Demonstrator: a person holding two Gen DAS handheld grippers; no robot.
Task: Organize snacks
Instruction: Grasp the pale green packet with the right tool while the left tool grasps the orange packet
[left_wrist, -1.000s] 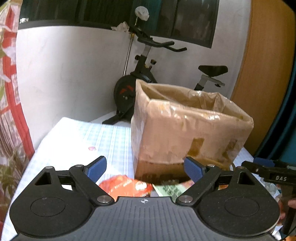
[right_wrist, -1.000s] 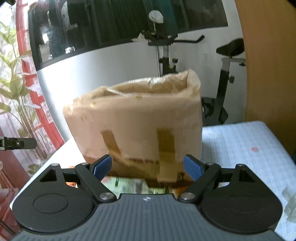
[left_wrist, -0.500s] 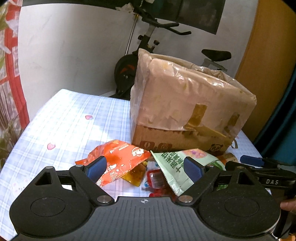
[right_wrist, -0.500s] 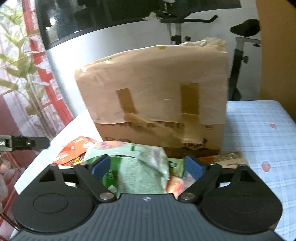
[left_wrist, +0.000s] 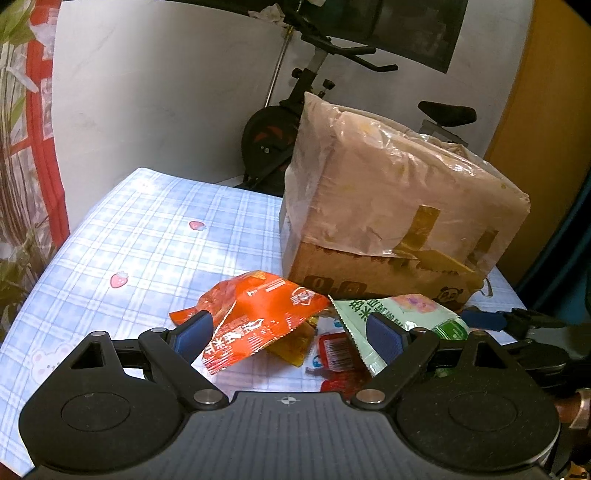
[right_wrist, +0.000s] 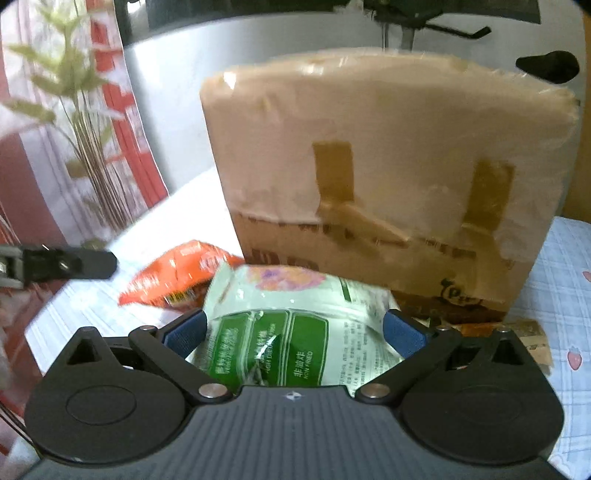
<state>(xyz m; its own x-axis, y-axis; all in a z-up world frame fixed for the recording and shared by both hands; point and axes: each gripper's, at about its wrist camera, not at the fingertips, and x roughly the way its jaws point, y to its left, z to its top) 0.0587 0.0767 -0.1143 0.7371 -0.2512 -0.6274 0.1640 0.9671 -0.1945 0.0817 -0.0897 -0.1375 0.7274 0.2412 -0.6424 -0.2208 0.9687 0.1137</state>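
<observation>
Two grippers hang spread over the snack pile. Right gripper (right_wrist: 293, 330) has just been opening, jaws straddling the green packet (right_wrist: 280, 332), pads seemingly not pressing yet, probably lining up a grab. Left gripper (left_wrist: 288, 334) gapes empty above the orange packet (left_wrist: 258, 314). Farther back, the cardboard box (left_wrist: 388, 221), likely the destination.

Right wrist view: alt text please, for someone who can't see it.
The right gripper, jaws wide after just opening, frames a green snack bag lying on a checked tablecloth; the pads look clear of it. Behind stands a plastic-wrapped cardboard box, with an orange packet to the left.
</observation>
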